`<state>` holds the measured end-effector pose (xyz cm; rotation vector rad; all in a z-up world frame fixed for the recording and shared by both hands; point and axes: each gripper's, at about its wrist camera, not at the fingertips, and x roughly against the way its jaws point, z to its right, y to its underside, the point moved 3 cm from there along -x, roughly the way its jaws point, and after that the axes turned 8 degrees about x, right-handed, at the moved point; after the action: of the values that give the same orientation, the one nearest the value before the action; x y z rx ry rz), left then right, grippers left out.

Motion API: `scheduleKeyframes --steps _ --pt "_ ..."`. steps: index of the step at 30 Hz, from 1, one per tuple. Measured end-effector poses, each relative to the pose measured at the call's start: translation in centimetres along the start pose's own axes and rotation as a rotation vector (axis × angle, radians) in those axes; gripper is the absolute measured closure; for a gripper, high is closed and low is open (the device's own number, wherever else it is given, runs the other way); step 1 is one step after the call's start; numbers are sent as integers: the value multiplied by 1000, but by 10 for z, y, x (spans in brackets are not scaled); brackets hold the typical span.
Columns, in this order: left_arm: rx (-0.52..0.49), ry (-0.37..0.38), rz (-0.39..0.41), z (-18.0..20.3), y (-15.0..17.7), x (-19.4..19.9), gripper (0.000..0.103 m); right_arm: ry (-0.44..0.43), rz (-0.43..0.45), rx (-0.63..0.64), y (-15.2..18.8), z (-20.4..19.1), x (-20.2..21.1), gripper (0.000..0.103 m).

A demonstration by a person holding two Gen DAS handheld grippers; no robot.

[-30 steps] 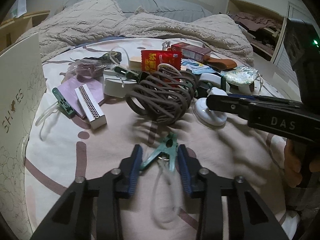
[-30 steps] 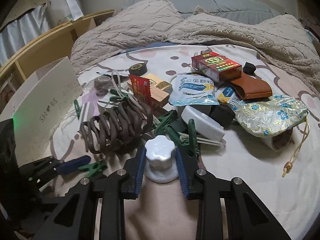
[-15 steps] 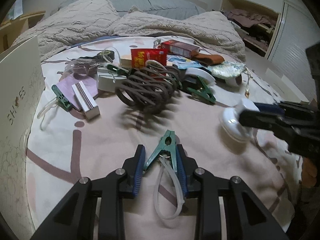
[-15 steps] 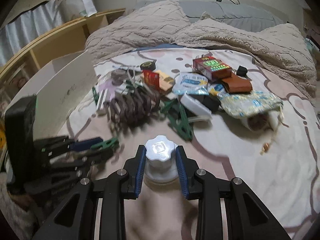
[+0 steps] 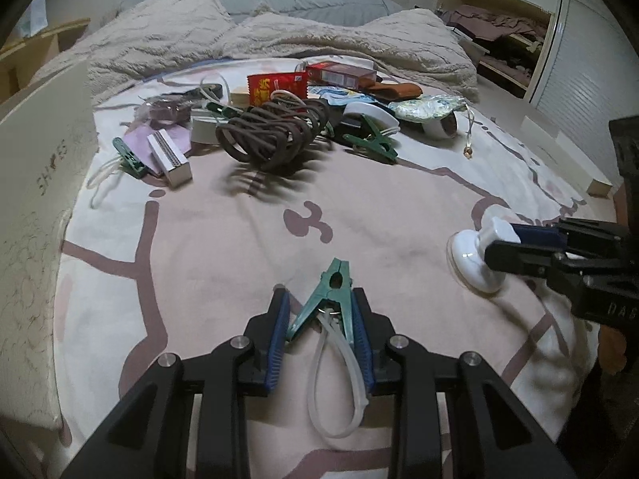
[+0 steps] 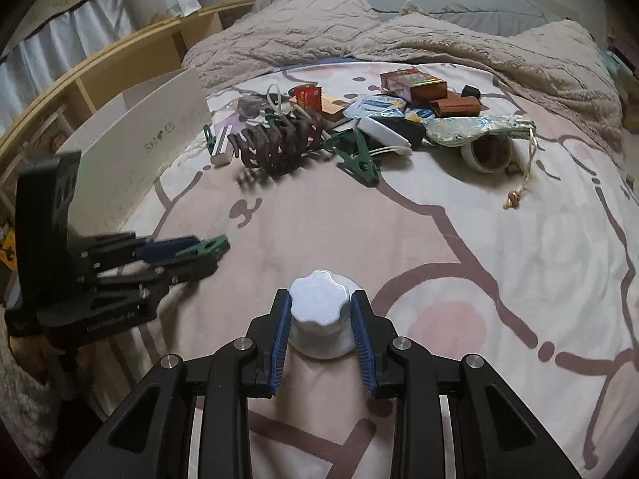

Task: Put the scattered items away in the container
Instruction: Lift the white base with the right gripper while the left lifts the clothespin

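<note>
Green clip (image 5: 330, 299) (held) nose pointing away.

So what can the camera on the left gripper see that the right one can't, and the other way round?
Only the left wrist view shows the wardrobe shelves and the clear loop hanging from the green clip in the left gripper. Only the right wrist view shows the wooden shelf unit and white curtain. Both show the pile around the brown coiled rack, the white box, and the white suction knob in the right gripper.
</note>
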<state>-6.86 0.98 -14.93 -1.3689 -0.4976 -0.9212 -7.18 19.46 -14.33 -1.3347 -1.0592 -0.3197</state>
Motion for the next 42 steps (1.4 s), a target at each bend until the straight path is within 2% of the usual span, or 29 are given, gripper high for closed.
scheduleKeyframes --steps 2,4,5,6,8,9,14,20,26,29,30,31,42 --pt "-10 -17 4 2 1 0 72 -6 12 -19 1 2 -1 72" --pt "-22 -28 2 3 1 1 63 -8 25 -31 2 3 -1 72" --pt "-25 -28 1 3 1 1 60 -7 27 -32 2 3 -1 68" --pt "-28 -27 1 3 1 1 56 2 19 -31 3 4 -2 56" --pt "-33 -31 5 4 3 1 55 5 11 -34 6 5 -4 37" --pt "-33 -32 7 4 3 1 55 4 15 -36 7 6 -4 37" --pt "-28 -30 12 3 4 1 55 15 0 -36 12 9 -11 37" --pt "-39 -50 26 5 5 0 55 60 0 27 11 2 -14 36" --pt "-47 -40 30 8 5 0 73 114 0 102 14 -8 -17 36" --pt "-35 -32 30 7 4 0 73 115 8 109 14 -8 -18 38" --pt "-30 -28 31 7 4 0 73 109 12 113 14 -8 -18 45" --pt "-23 -24 32 6 3 1 73 108 15 113 13 -9 -18 46" --pt "22 -9 74 6 -6 19 73 94 24 102 10 -12 -12 47"
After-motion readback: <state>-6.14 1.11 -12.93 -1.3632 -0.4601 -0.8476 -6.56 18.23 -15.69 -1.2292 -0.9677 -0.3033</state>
